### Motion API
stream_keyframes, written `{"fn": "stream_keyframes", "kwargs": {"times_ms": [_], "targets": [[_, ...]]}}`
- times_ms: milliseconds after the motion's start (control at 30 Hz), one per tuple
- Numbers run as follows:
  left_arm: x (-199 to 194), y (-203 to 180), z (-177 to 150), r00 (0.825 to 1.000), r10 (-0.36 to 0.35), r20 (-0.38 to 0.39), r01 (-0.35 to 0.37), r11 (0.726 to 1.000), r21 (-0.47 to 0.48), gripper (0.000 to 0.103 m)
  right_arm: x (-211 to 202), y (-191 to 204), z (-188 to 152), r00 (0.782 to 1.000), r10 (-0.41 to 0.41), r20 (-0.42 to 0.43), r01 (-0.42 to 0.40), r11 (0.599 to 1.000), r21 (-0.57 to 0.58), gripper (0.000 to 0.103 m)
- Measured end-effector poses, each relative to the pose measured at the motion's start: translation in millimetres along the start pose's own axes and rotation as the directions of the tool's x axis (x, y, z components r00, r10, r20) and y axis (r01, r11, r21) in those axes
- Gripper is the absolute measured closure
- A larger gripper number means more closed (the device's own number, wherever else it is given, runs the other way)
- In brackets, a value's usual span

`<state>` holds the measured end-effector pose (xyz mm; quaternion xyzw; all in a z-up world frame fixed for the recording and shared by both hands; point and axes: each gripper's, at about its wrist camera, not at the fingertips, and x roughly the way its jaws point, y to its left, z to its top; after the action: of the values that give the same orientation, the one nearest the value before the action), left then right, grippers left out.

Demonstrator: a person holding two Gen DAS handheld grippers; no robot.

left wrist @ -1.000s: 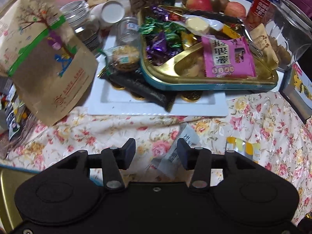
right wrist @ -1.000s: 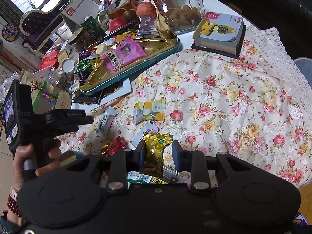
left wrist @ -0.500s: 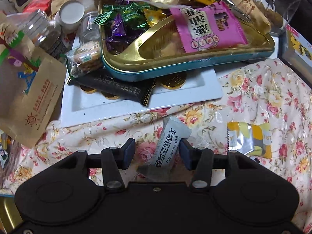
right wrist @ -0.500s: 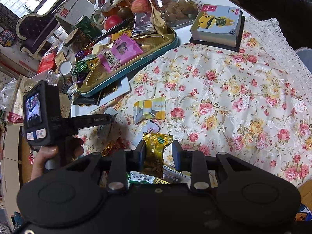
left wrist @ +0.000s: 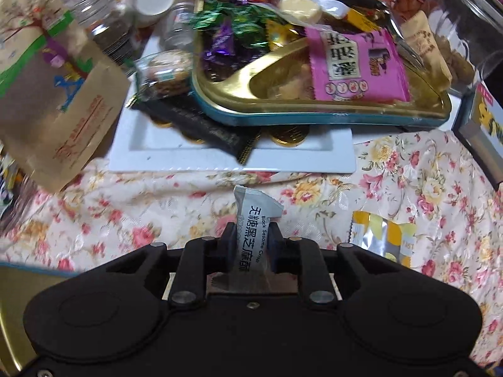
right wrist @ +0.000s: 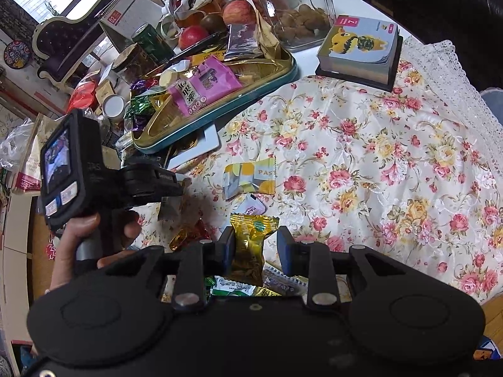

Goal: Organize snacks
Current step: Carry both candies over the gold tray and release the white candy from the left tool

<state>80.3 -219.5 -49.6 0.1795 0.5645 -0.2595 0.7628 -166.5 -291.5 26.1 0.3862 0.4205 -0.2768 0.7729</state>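
the left claw has just been closing, and the grey black-sesame packet that lay loose between its wide-set jaws half a second ago is now pinched between the pads, standing upright with its top end poking out above them. a second ago the packet was only partly visible on the floral cloth below the claw. in the left wrist view, the packet is held over the cloth, short of the white tray and the gold tin behind it, where purple and green sweets and a pink packet are already piled. the grasp is judged to be made, so the next step for this hand is probably the carry to the tin or tray.

further right on the cloth a yellow-and-silver packet lies flat, untouched.

in the right wrist view, the right claw is seen unchanged over the last second: its jaws stand part open around a gold-wrapped sweet, with the left pad at the wrapper and a gap on the right, so whether it is truly gripped cannot be told. more wrapped snacks lie beneath it, still to be sorted.
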Motion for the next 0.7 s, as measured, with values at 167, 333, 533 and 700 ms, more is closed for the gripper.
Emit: {"fn": "stream_keyframes", "kwargs": {"times_ms": [167, 333, 533, 700], "targets": [[-45.8, 29.2, -11.7, 1.0, 0.017, 0.019, -0.015, 0.998, -0.068, 0.076, -3.0, 10.6, -0.6, 1.0, 0.009, 0.01, -0.009, 1.0, -0.005, 0.072], [-106.7, 66.8, -22.6, 0.987, 0.116, 0.108, -0.108, 0.991, -0.075, 0.076, -5.1, 38.2, -4.7, 0.999, 0.042, 0.014, -0.041, 0.999, -0.034, 0.072], [-154.2, 137.8, -60.6, 0.964, 0.236, 0.124, -0.207, 0.956, -0.208, 0.076, 5.9, 88.9, -22.3, 0.997, 0.08, 0.0, -0.08, 0.989, -0.126, 0.072], [-164.9, 196.4, -91.3, 0.934, 0.341, 0.109, -0.291, 0.899, -0.328, 0.076, 17.7, 136.8, -49.3, 0.99, 0.136, -0.033, -0.14, 0.96, -0.243, 0.072]]}}
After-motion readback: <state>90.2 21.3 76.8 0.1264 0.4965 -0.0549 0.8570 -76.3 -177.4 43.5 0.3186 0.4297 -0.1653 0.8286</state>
